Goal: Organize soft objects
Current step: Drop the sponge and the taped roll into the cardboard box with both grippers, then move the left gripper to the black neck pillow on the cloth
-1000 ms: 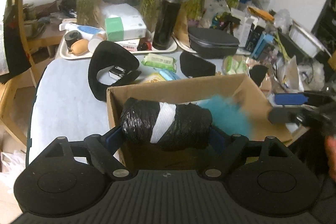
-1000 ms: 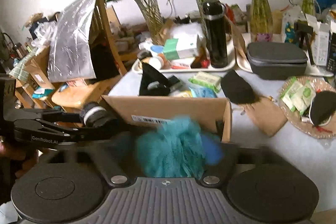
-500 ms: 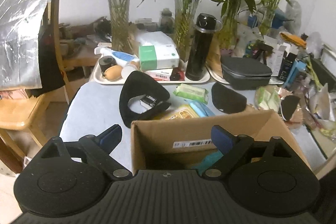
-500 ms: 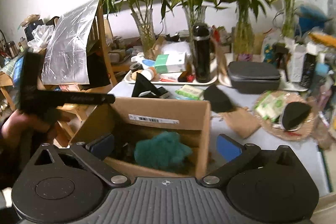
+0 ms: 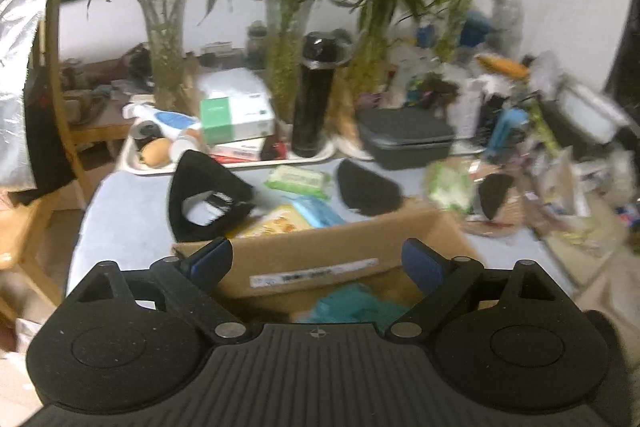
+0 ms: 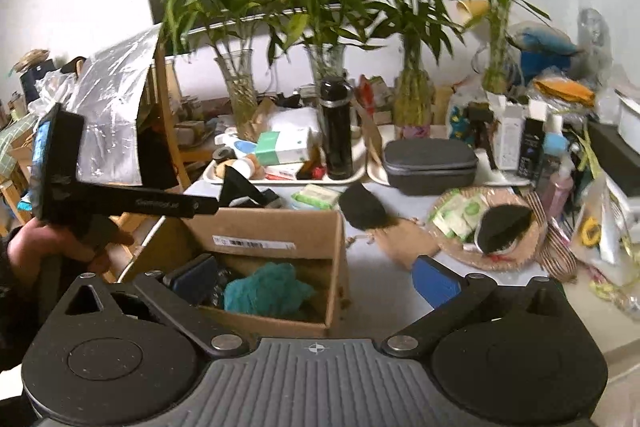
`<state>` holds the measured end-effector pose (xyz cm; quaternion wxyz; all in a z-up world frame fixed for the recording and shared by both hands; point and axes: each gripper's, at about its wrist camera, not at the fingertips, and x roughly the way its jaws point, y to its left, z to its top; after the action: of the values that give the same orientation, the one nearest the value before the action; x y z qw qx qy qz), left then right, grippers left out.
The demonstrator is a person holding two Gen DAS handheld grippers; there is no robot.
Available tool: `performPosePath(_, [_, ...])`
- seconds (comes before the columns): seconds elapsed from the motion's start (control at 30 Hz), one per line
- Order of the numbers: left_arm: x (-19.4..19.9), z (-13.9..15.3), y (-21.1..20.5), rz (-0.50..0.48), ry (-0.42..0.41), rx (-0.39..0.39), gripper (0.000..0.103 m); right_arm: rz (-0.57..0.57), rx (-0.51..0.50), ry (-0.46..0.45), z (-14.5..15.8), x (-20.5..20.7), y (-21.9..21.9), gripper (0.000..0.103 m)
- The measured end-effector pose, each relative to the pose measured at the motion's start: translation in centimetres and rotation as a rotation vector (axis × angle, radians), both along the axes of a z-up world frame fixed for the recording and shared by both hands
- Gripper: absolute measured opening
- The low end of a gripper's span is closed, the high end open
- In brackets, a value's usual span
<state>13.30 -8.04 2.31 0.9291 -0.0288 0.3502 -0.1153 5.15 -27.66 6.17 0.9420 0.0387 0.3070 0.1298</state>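
My left gripper (image 5: 316,259) is spread wide and empty above the near wall of the cardboard box (image 5: 320,251). My right gripper (image 6: 316,277), equally wide and empty, straddles the box's right wall. The fluffy teal puff (image 6: 266,291) lies inside the box, beside a crinkly black bundle (image 6: 218,293). The box is plain, stiff and square-cornered.

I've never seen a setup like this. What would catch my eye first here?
Probably the open cardboard box at the table's near edge, with a fluffy teal bundle lying inside. Behind it, a row of glass vases with tall bamboo plants rises over a cluttered table. The right claw is open and holds nothing; so is the left claw.
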Motion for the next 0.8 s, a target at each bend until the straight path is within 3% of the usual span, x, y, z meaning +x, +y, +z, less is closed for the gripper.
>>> performPosePath(0.27, [-3.8,2.1,2.8,-0.002,0.011,-0.038,0.093,0.043,0.015,-0.041,1.2,3.3,2.6,0.103])
performPosePath(0.37, [-4.9,2.3,4.2,0.014,0.021,-0.073,0.093,0.031,0.073,-0.068,1.6,4.9,2.8,0.103])
performPosePath(0.6, [-6.0,1.3,7.2,0.053,0.033,-0.055,0.093,-0.030,0.208,-0.037,1.3,8.7,2.3,0.103])
performPosePath(0.8, [-5.3,-0.2,9.3,0.082,0.077,-0.095,0.093,-0.066,0.156,-0.001,-0.9,11.0,2.1,0.103])
